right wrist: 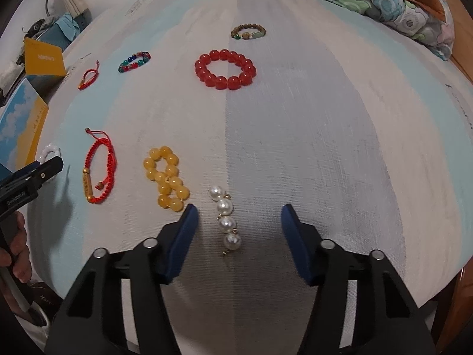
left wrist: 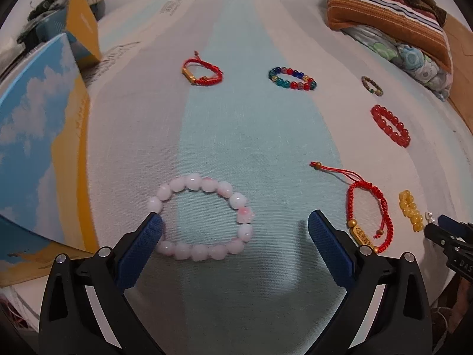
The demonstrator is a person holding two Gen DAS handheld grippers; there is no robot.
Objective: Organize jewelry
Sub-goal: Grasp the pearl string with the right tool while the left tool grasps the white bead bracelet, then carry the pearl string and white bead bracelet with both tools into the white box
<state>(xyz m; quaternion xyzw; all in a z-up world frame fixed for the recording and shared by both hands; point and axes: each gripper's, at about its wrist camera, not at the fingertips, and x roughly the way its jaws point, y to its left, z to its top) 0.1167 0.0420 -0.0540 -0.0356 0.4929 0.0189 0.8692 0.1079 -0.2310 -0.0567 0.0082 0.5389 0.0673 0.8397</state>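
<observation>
1. Left claw (left wrist: 235, 224): jaws apart, empty. Poised low over the pale pink round-bead bracelet (left wrist: 202, 222), which lies flat on the striped blue, grey and cream bed cover (left wrist: 236, 124). Left finger tip overlaps the near-left beads; right finger stands well clear of the loop.
2. Right claw (right wrist: 239, 216): jaws apart, empty. Straddles the short strand of four white pearl beads with gold links (right wrist: 225, 220), which lies lengthwise between the fingers without contact.
3. For the pink bracelet: shift the claw left to centre one side of the loop between the pads, close across a single bead row, not the whole ring. Likely to roll if pinched on a bead crown.
4. For the pearl strand: lower straight down, close across a middle pearl; end links appear loose and may swing.
5. Keep clear of neighbours: yellow amber-coloured bead bracelet (right wrist: 167, 177) just beside the left finger; red braided cord bracelet with gold tube (right wrist: 99, 168) farther left.
6. Remaining items well apart at the far side: red glossy bead bracelet (right wrist: 225, 69), multicoloured glass bead bracelet (left wrist: 292, 78), brown-and-green bead bracelet (right wrist: 248, 32), second red cord bracelet (left wrist: 202, 72).
7. Writing: white lettering on the yellow cardboard box (right wrist: 44, 60), too small to read. Engraving on the gold tube, illegible.
</observation>
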